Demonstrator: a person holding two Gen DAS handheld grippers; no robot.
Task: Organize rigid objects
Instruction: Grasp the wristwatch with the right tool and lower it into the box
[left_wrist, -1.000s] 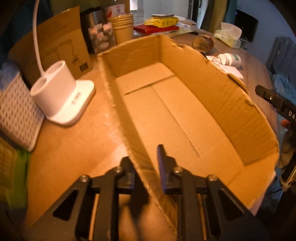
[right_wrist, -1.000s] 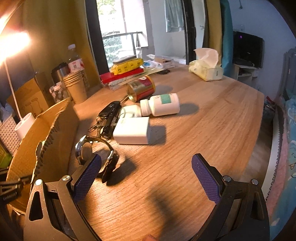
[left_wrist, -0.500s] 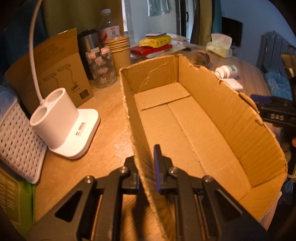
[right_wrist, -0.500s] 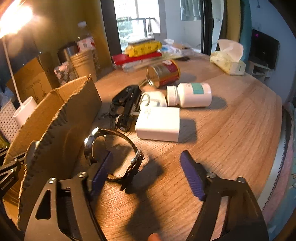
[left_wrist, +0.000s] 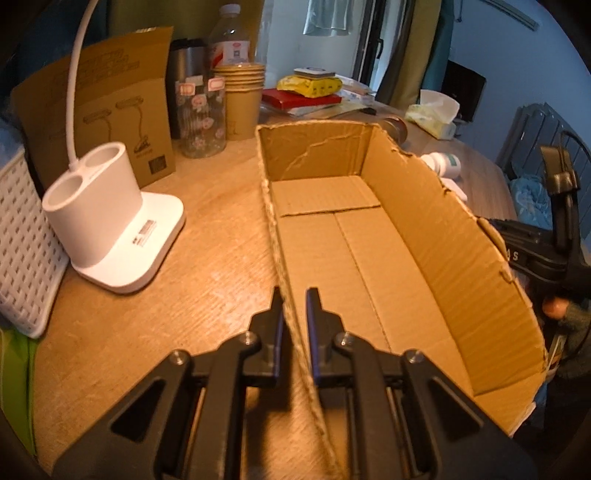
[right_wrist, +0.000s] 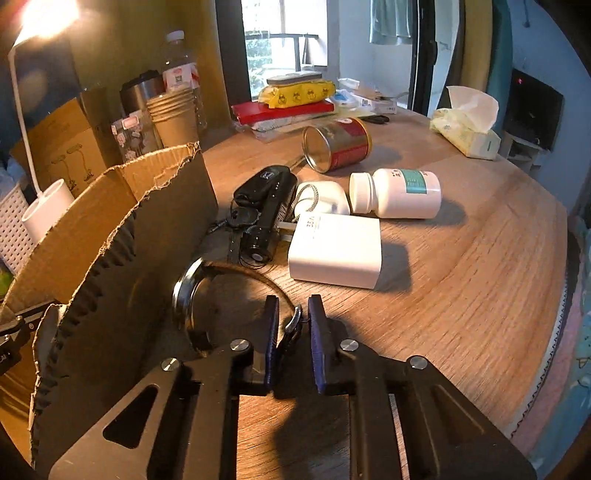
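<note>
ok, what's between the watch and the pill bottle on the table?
The white charger block lies between the watch and the pill bottle, seen in the right wrist view.

One cardboard box (left_wrist: 424, 236), one watch (right_wrist: 192, 295), two white bottles (right_wrist: 395, 192).

Open cardboard box (left_wrist: 369, 258) empty, frame centre. Wristwatch (right_wrist: 195, 295) on edge against box wall, lower centre. Behind it: black key fob (right_wrist: 264, 184), white charger (right_wrist: 334, 251), pill bottle (right_wrist: 395, 192) and red tin (right_wrist: 336, 147) on their sides.
</note>
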